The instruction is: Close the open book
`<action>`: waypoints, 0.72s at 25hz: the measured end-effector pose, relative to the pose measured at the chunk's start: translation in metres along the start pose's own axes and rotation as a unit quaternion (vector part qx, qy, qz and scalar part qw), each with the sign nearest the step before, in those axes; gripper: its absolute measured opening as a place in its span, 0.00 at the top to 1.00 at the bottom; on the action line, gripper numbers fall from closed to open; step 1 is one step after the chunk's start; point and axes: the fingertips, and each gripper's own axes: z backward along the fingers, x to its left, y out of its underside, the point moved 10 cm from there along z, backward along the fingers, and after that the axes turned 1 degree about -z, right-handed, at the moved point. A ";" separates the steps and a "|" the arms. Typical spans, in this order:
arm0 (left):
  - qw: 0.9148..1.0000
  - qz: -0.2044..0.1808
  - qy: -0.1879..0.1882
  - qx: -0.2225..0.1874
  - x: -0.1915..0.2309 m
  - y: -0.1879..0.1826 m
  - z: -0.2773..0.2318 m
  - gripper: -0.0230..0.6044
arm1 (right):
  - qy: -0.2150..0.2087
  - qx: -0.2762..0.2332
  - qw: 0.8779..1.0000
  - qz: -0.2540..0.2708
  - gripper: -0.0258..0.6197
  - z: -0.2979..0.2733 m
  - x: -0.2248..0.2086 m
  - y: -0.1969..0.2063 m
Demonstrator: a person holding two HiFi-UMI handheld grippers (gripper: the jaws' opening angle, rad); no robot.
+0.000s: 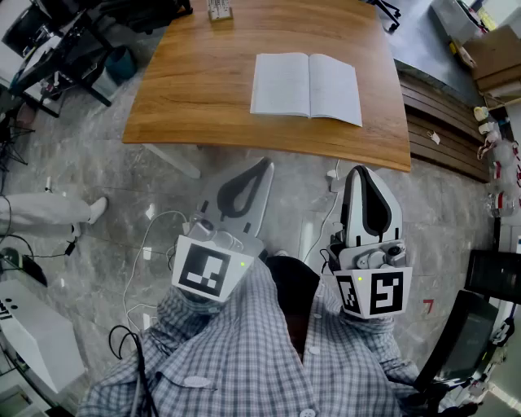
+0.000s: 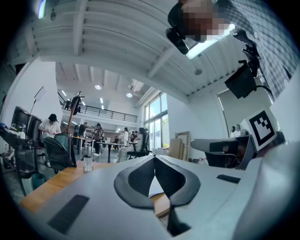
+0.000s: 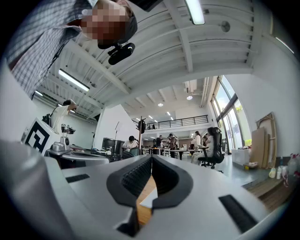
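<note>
An open book (image 1: 307,87) with white pages lies flat on the wooden table (image 1: 203,89), right of its middle. Both grippers hang below the table's near edge, held close to the person's chest. My left gripper (image 1: 262,165) is shut, its tips touching, with nothing in it. My right gripper (image 1: 363,171) is shut and empty too. In the left gripper view a sliver of the book (image 2: 155,186) shows through the jaw gap behind the left gripper (image 2: 154,157). In the right gripper view a corner of the book (image 3: 149,200) shows past the right gripper (image 3: 152,157).
A small object (image 1: 220,10) stands at the table's far edge. Cables (image 1: 155,244) lie on the grey tiled floor under the grippers. A wooden slatted bench (image 1: 444,130) runs along the table's right. Black stands and gear (image 1: 49,49) crowd the far left.
</note>
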 end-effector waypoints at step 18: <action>1.000 -0.006 -0.005 0.005 -0.023 -0.001 0.012 0.95 | -0.012 0.006 1.000 0.009 0.93 0.026 -0.003 -0.003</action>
